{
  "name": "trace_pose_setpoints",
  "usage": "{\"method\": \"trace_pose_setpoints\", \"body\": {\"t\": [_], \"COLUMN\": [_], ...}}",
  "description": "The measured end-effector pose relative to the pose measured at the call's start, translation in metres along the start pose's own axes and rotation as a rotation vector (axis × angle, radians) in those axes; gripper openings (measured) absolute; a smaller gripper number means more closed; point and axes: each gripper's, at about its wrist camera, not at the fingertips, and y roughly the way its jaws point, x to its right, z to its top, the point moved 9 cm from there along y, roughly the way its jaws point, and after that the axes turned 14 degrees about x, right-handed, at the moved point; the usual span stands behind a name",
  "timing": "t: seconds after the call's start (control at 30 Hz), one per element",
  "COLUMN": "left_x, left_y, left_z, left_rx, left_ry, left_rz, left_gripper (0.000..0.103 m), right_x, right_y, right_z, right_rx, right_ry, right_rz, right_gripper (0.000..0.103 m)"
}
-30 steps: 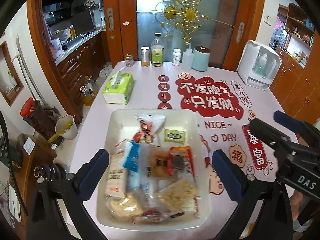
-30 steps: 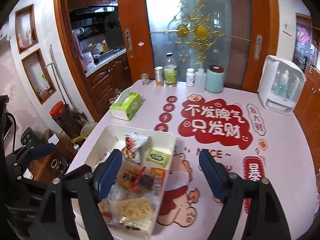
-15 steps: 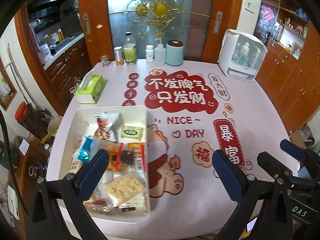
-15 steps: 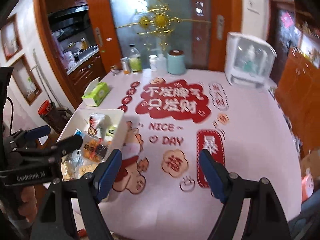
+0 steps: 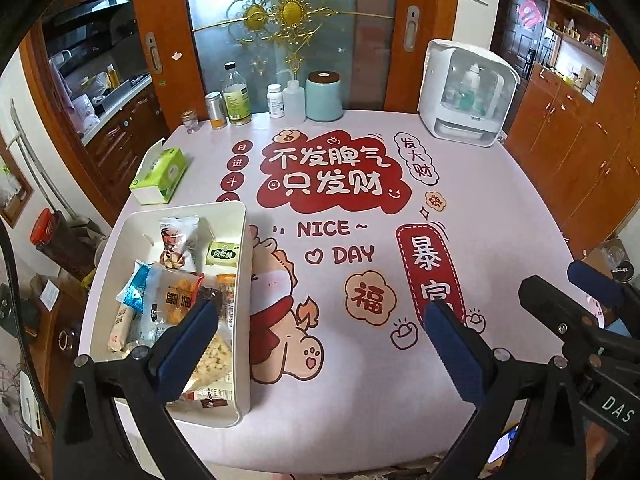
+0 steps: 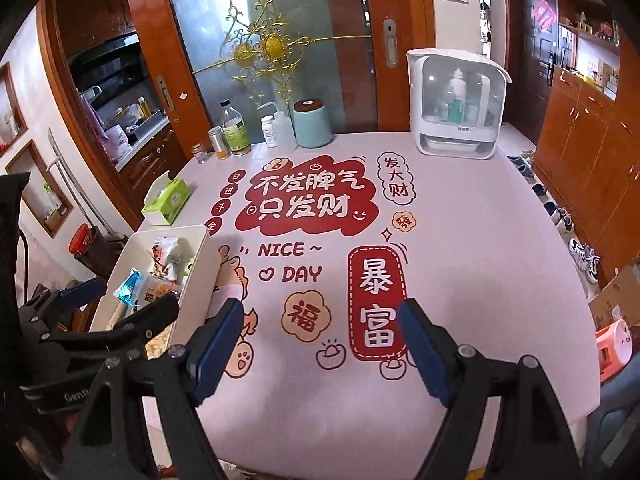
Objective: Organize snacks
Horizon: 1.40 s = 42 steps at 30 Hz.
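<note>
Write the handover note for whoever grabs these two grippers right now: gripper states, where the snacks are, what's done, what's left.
Left gripper: open, empty, over the table beside the bin.
Right gripper: open, empty, over the printed tablecloth.
Snacks: all that show lie loose in the white bin at the table's left edge, among them a blue packet, an orange packet and a small green packet.
Done: nothing sorted that the views show; no snack lies out on the cloth.
Left: pick the packets out of the bin and arrange them.
</note>
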Motion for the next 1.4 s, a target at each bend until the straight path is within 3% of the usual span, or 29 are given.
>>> {"method": "trace_pose_setpoints", "body": {"t": [1.4], "left_x": [0.010], "left_y": [0.004], "left_z": [-0.004], "left_rx": [-0.014], "left_ry": [-0.020], "left_rz": [0.036], "left_gripper": [0.102], "right_x": [0.016], "right_y": [0.009], "right_z": [0.001], "right_rx": [-0.003], "right_ry": [-0.019], "right_rz": [0.026], "right_gripper": [0.080]}}
